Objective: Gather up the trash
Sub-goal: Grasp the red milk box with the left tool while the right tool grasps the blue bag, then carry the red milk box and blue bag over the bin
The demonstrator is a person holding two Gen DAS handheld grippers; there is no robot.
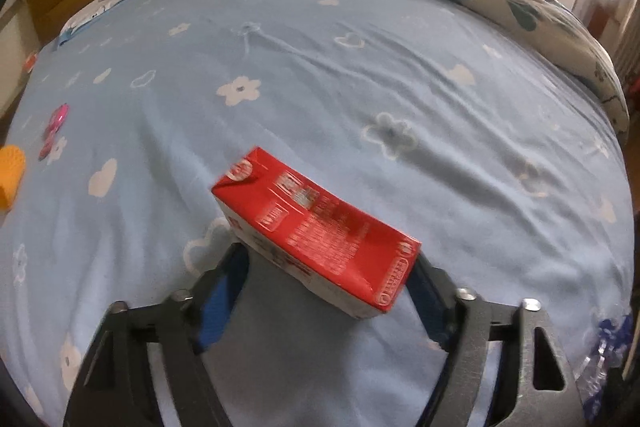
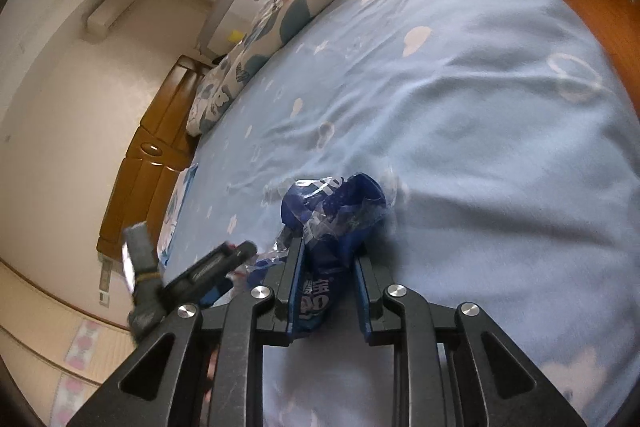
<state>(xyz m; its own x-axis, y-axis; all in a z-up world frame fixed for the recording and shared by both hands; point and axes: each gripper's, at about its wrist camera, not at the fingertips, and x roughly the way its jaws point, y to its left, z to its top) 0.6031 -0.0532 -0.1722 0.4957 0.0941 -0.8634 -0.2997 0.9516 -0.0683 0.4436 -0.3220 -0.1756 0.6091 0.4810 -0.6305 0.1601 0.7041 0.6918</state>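
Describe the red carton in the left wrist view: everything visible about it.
The red carton is a small rectangular drink box that looks like coated paperboard: red top face with blurred white print, white along its lower side, a folded flap at its far end. It looks intact and lies at a slant between the left gripper fingers, over the blue sheet. Whether the pads press on it or it rests on the sheet is unclear.

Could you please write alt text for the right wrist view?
The right gripper is shut on a crumpled blue plastic wrapper above a light blue bed sheet. The left gripper shows at lower left.
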